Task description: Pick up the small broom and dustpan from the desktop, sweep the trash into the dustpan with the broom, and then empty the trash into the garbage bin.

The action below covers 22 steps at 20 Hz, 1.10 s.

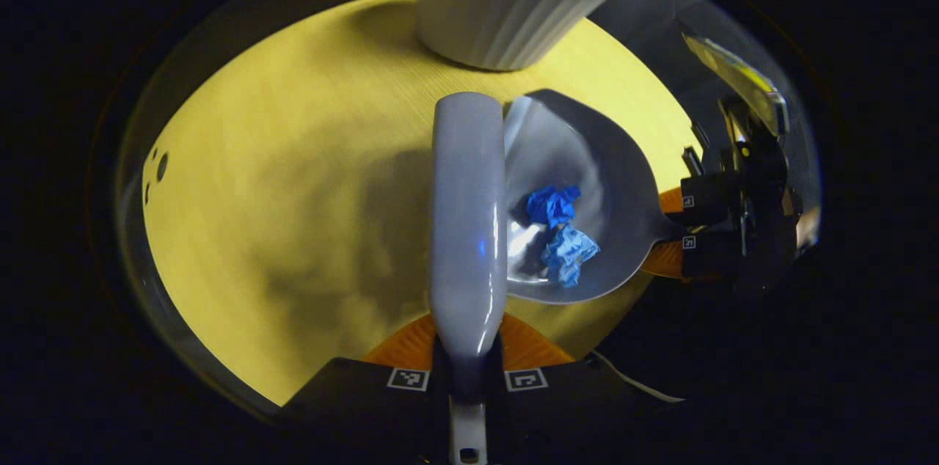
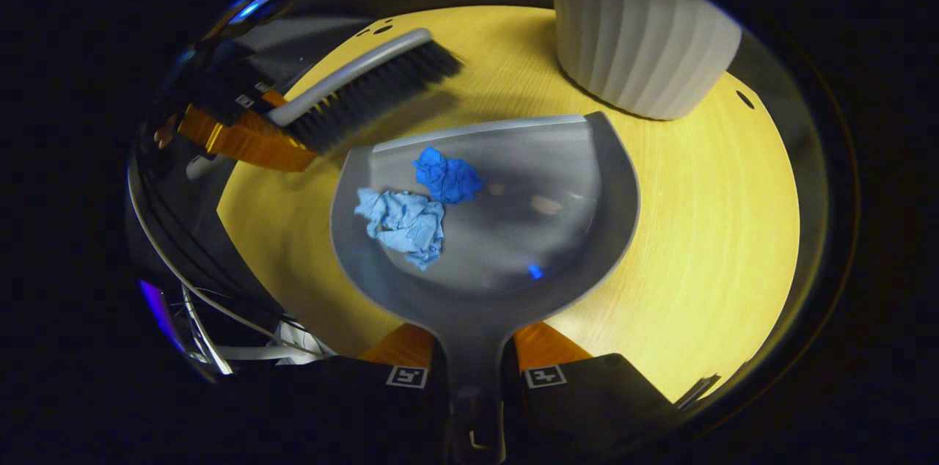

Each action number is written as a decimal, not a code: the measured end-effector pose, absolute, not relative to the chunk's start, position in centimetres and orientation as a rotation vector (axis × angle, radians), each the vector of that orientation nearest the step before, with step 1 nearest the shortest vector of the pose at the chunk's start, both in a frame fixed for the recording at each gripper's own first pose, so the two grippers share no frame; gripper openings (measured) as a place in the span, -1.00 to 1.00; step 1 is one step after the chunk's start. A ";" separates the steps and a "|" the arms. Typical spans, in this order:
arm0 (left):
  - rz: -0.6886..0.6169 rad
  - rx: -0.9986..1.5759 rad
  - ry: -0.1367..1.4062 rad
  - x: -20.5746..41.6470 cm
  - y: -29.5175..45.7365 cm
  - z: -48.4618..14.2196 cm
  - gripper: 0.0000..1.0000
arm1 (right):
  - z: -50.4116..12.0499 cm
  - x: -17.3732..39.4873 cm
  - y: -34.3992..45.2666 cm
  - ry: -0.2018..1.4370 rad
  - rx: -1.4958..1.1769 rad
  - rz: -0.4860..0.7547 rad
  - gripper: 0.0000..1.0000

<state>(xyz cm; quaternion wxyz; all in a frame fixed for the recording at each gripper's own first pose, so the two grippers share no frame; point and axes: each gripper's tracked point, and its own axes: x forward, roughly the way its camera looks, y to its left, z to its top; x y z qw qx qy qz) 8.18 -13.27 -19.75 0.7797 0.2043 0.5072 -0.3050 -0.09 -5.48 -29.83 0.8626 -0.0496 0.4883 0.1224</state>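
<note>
Only the right gripper view reveals the broom (image 2: pixel 367 87) bristles beside the dustpan (image 2: pixel 506 215).

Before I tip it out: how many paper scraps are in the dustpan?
2: a dark blue crumpled paper wad and a light blue crumpled paper wad, side by side inside the grey plastic dustpan.

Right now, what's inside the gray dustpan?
Two crumpled paper scraps lie inside the dustpan: a dark blue scrap and a light blue scrap, touching each other. Anything beneath them is covered.
</note>
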 end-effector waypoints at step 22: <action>-0.421 0.196 0.947 -0.9 -0.5 -21.6 -0.54 | 0.6 3.3 -15.3 0.778 0.021 0.030 -0.34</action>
